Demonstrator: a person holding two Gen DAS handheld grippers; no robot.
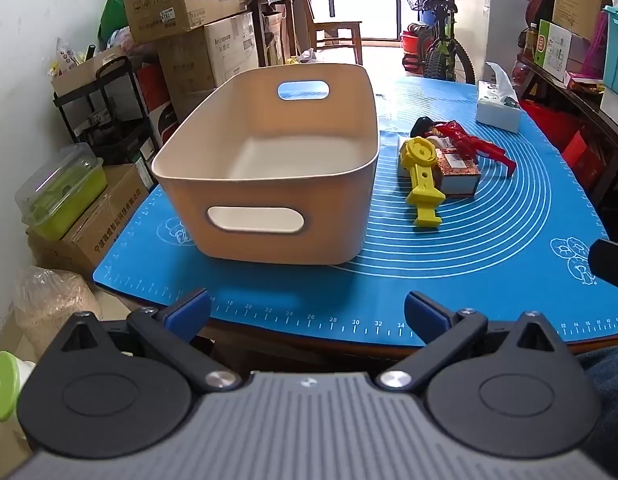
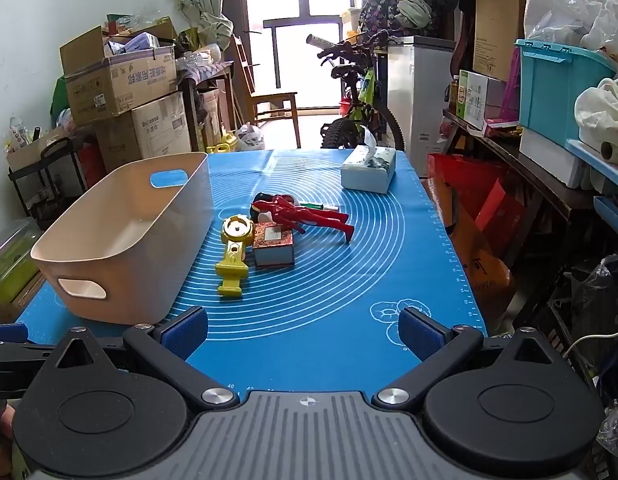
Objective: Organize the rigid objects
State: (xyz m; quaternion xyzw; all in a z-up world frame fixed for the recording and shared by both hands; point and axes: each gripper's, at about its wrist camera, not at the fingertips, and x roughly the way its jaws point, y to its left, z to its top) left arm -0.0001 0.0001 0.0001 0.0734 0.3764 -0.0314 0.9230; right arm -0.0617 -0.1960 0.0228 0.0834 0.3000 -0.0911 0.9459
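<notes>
We are looking at a small cluster of rigid things lying on the blue mat [image 2: 349,320]: a yellow toy [image 2: 234,252] with a round head and a long handle, a small box [image 2: 274,249] with a patterned top just to its right and touching it, and a red figure [image 2: 305,216] stretching out behind the box, its legs pointing to the right. A dark rounded thing is showing behind the figure's head, too hidden for us to name. From the left wrist view we are seeing the same group, the yellow toy [image 1: 421,176] leaning against the small box [image 1: 457,172] with the red figure [image 1: 475,144] behind.

Just to the left of the cluster a beige bin [image 2: 121,240] is standing upright on the mat, with a cut-out handle at each end; in the left wrist view the beige bin [image 1: 269,168] is showing a bare inside. A tissue box [image 2: 369,170] is sitting well apart, at the far end of the mat.

We are holding the left gripper [image 1: 307,316] over the near edge of the mat in front of the bin, its blue pads standing wide apart with nothing between them. We are holding the right gripper [image 2: 303,332] over the mat on the near side of the toys, its jaws likewise spread wide and gripping nothing. Cardboard boxes [image 2: 121,92] and a bicycle [image 2: 361,104] are crowding the room beyond the table.
</notes>
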